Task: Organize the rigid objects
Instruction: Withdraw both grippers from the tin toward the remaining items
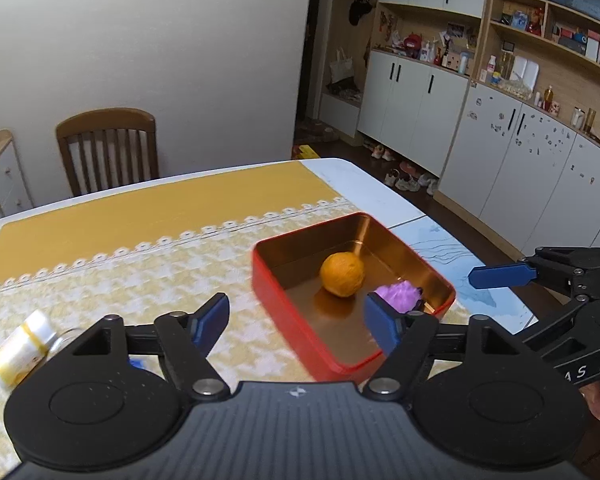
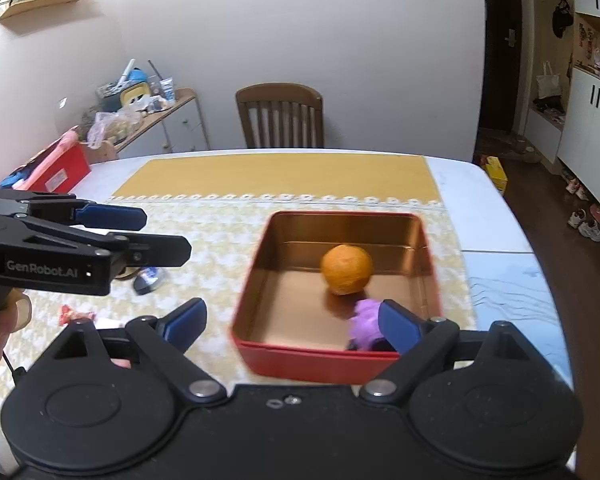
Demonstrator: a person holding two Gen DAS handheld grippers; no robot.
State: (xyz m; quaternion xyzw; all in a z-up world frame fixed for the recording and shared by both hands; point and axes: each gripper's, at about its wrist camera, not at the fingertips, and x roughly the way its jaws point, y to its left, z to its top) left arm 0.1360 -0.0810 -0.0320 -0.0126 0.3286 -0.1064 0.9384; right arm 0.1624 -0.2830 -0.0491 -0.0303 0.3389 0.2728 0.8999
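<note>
A red tin box (image 1: 278, 300) (image 2: 260, 356) with a gold inside sits on the patterned tablecloth. In it lie an orange ball (image 1: 342, 274) (image 2: 346, 269) and a purple toy (image 1: 400, 296) (image 2: 364, 322) near its front corner. My left gripper (image 1: 298, 326) is open and empty, hovering over the box's near left edge; it also shows in the right wrist view (image 2: 156, 232). My right gripper (image 2: 292, 322) is open and empty above the box's front edge; one blue fingertip (image 1: 500, 275) shows in the left wrist view.
A white and yellow bottle (image 1: 18, 348) lies on its side left of the box. A small dark blue object (image 2: 148, 278) and a red wrapped sweet (image 2: 74, 314) lie on the cloth. A wooden chair (image 2: 280, 116) stands at the far table edge. Cabinets stand to the right.
</note>
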